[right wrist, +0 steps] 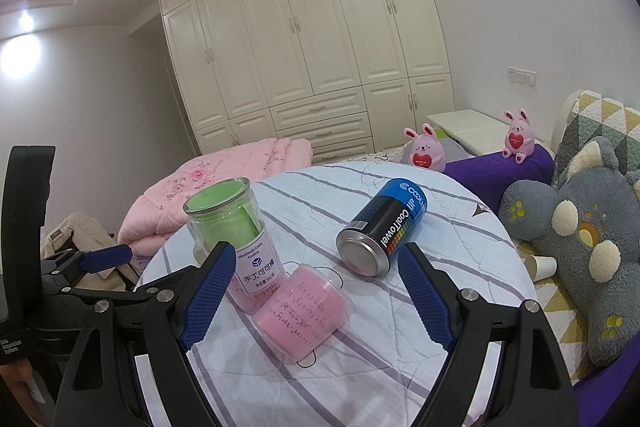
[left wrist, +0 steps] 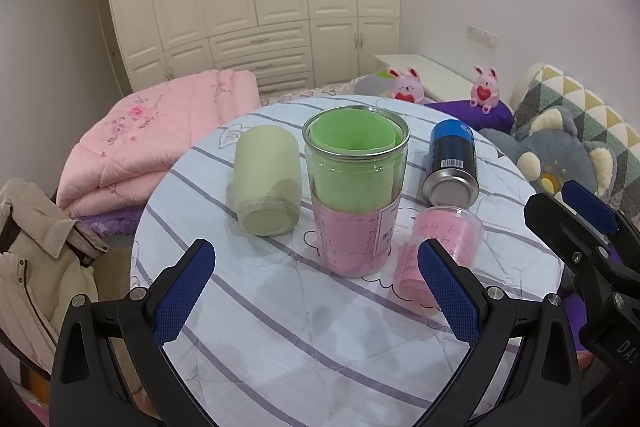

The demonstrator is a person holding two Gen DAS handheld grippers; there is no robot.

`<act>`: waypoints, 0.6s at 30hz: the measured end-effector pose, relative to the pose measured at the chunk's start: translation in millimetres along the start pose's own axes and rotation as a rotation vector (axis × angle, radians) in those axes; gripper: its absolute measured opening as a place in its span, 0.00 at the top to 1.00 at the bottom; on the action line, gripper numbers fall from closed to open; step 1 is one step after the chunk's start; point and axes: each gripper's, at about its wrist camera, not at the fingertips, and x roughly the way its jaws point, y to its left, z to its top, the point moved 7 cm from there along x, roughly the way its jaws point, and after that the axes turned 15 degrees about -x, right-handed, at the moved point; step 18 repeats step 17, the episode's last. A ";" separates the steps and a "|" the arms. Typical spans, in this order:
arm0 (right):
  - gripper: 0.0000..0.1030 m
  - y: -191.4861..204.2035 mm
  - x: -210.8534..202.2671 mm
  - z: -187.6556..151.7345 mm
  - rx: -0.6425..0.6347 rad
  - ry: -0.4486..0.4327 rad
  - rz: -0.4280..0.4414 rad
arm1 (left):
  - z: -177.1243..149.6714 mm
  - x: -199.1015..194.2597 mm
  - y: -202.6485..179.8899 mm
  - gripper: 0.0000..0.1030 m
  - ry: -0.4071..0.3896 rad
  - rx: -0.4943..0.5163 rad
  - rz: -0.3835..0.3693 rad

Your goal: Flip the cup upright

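Note:
A clear plastic cup lined with pink paper (right wrist: 304,311) lies on its side on the round striped table (right wrist: 460,247); it also shows in the left wrist view (left wrist: 444,247), partly behind my left finger. My right gripper (right wrist: 316,291) is open and empty, its fingers on either side of the pink cup, just short of it. My left gripper (left wrist: 316,291) is open and empty, facing an upright clear jar with green and pink paper (left wrist: 356,187). The right gripper also shows at the right edge of the left wrist view (left wrist: 580,227).
A pale green cup (left wrist: 266,181) lies on its side left of the jar. A blue and black can (right wrist: 384,225) lies on its side at the right. A pink quilt (left wrist: 160,139), plush toys (right wrist: 576,227) and a wardrobe (right wrist: 304,39) surround the table.

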 end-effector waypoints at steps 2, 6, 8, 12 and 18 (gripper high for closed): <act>0.18 0.0 0.1 -0.1 0.000 0.001 0.000 | -0.2 0.0 -0.1 0.00 -0.003 0.001 0.003; 0.18 0.0 -1.2 0.4 0.001 0.003 -0.001 | -0.9 -0.5 -0.8 0.01 -0.009 0.004 0.003; 0.18 0.0 -0.9 0.3 0.001 0.002 -0.001 | -0.1 -1.3 0.2 0.00 -0.022 0.002 0.006; 0.18 -0.1 -1.0 0.3 0.001 0.002 -0.001 | 0.1 -1.3 0.9 0.00 -0.022 -0.004 -0.009; 0.18 -0.1 -0.4 0.2 0.000 0.004 0.000 | -4.4 6.8 3.5 0.00 0.023 -0.004 0.001</act>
